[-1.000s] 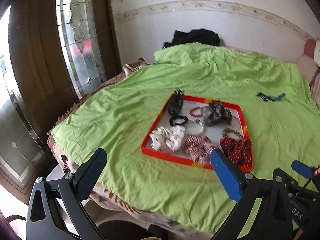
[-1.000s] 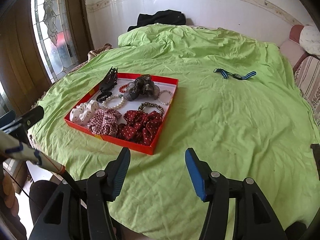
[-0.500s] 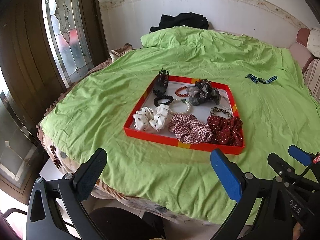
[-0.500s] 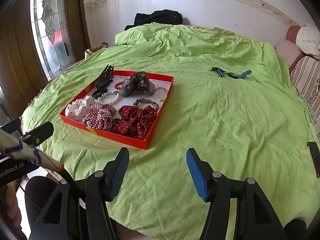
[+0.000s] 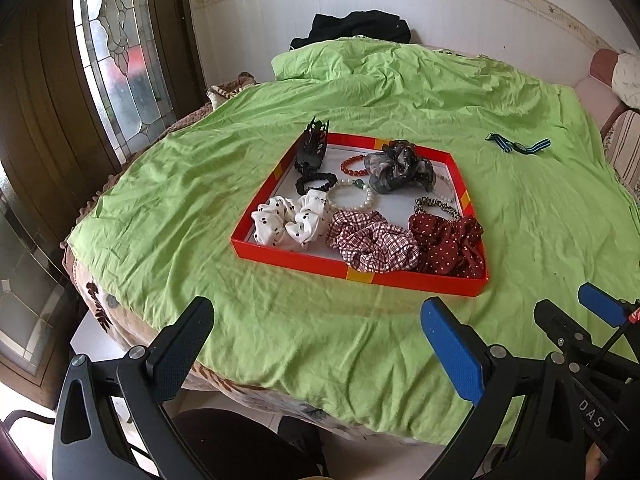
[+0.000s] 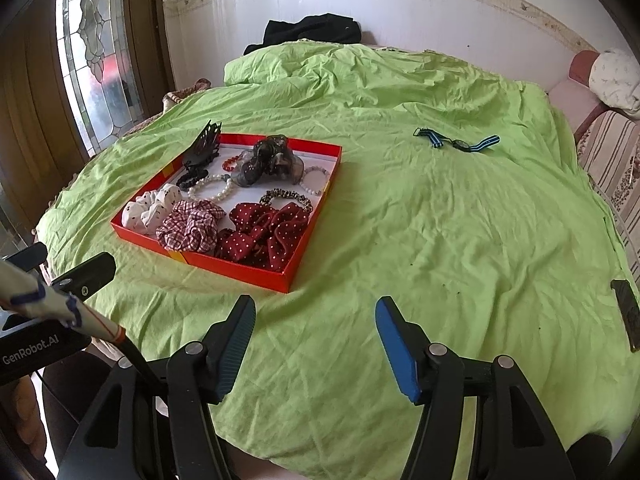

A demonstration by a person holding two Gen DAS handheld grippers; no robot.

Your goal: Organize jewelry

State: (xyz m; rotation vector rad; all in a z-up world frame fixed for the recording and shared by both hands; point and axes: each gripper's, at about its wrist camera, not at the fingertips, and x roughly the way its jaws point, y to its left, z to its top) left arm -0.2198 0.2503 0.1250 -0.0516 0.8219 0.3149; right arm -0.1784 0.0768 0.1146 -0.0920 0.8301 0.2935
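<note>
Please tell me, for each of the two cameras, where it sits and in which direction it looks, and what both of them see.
Left wrist: sits on the left gripper, open and empty, looking down across the green bedspread at the red tray straight ahead; the right gripper's blue pad shows at the right edge.
Right wrist: sits on the right gripper, its jaws opening with nothing between them, facing the bedspread with the tray to the left; the left gripper's body shows at the left edge.
Shared: tray, striped watch, black garment.

You have one tray [image 5: 304,257] holding four scrunchies [image 5: 372,242], one claw clip [image 5: 313,148], one black hair tie [image 5: 316,182], one leopard hair tie [image 5: 437,205] and three bead bracelets [image 5: 352,196]. One strap [image 5: 518,145] lies at two o'clock.
</note>
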